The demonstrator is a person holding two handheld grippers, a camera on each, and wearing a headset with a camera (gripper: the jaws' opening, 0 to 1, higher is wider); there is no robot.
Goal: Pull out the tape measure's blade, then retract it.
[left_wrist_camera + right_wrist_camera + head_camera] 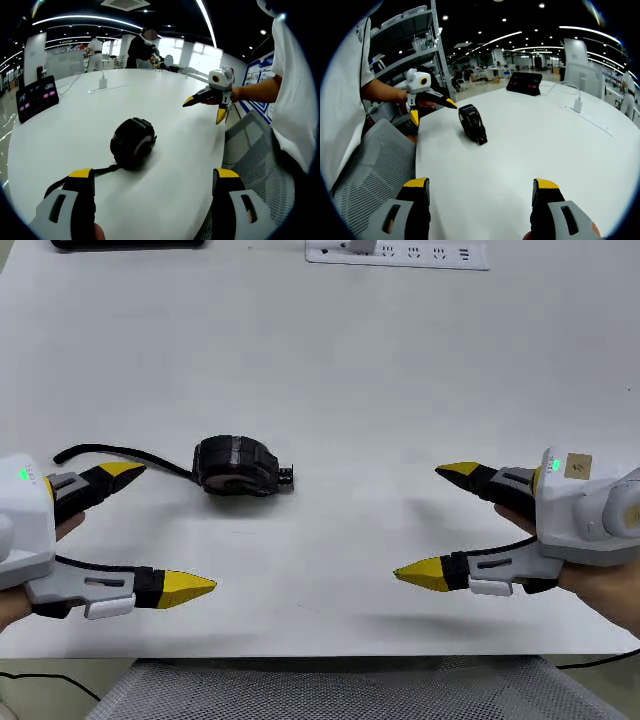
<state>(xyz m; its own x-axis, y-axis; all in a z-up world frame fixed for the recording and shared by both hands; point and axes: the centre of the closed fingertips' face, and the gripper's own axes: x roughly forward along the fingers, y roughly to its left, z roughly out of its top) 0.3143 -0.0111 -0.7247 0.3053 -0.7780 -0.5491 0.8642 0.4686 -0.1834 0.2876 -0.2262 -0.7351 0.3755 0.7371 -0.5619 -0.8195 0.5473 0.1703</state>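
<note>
A: How do your tongs stand?
B: Your left tongs (175, 528) and right tongs (419, 523) hover released, jaws wide, over the near edge of the bench (350, 370).
A: The tape measure (236, 466)?
B: Black, rounded, blade in, lying farther in, nearer your left. Its long axis runs side to side: blade tip (285, 478) toward your right, strap (110, 452) trailing left.

A white power strip (398, 253) lay along the far edge of the white table (330, 360), with a white charger (102, 81) standing on it. A dark tablet (37, 96) with a lit screen stood on the table near that edge. A grey mesh chair (330, 692) sat against the table's near edge.
</note>
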